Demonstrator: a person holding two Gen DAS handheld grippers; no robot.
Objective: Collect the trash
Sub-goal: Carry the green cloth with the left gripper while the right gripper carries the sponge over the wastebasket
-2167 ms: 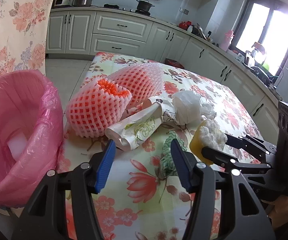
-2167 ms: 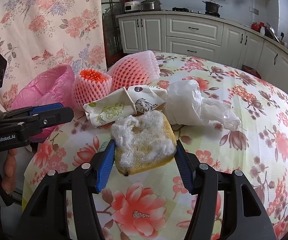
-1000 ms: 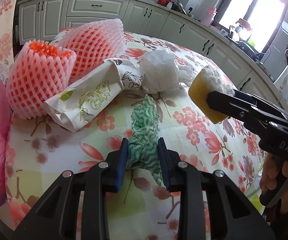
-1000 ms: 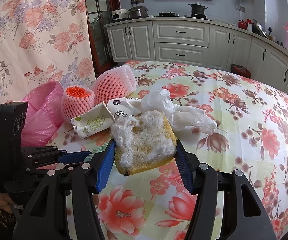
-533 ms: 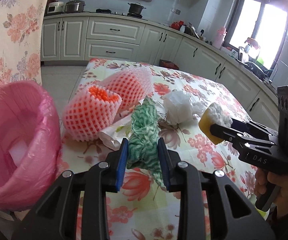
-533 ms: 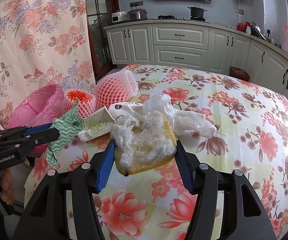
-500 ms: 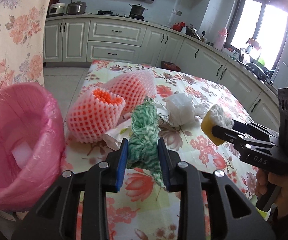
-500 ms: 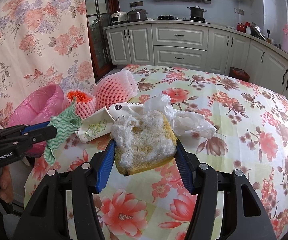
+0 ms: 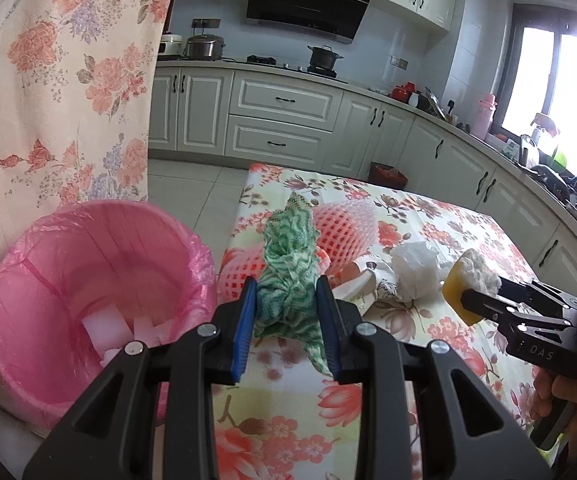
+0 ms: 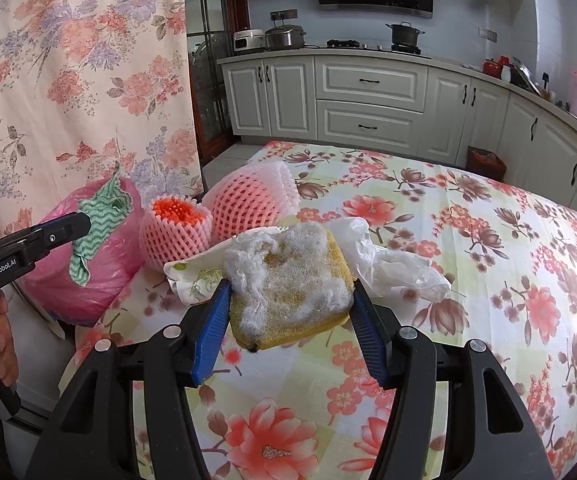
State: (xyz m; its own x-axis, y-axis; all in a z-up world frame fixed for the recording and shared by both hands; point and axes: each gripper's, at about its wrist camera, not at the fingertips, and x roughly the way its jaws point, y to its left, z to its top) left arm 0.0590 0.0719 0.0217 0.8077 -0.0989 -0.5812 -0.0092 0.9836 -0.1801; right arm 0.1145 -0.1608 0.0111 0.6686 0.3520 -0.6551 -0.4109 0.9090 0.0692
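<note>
Clamping a crumpled green rag (image 9: 288, 280) between its blue pads, the left gripper (image 9: 286, 312) holds the cloth lifted off the flowered table (image 9: 428, 216), near the pink-lined bin (image 9: 48, 272) at the table's left edge, apparently for dropping it in. The bin stands on the floor just beside the table, where trash can be tipped in without a long carry. White scraps (image 9: 106, 326) lie at its bottom; what they are is unclear. The right gripper (image 10: 290, 300) is closed on a worn yellow sponge (image 10: 288, 280) with frayed white fibres, held above the cloth, seemingly waiting its turn. On the table behind it lie two pink foam nets (image 10: 244, 204), crushed paper cups (image 10: 192, 276) and a crumpled plastic bag (image 10: 392, 264), not yet collected.
</note>
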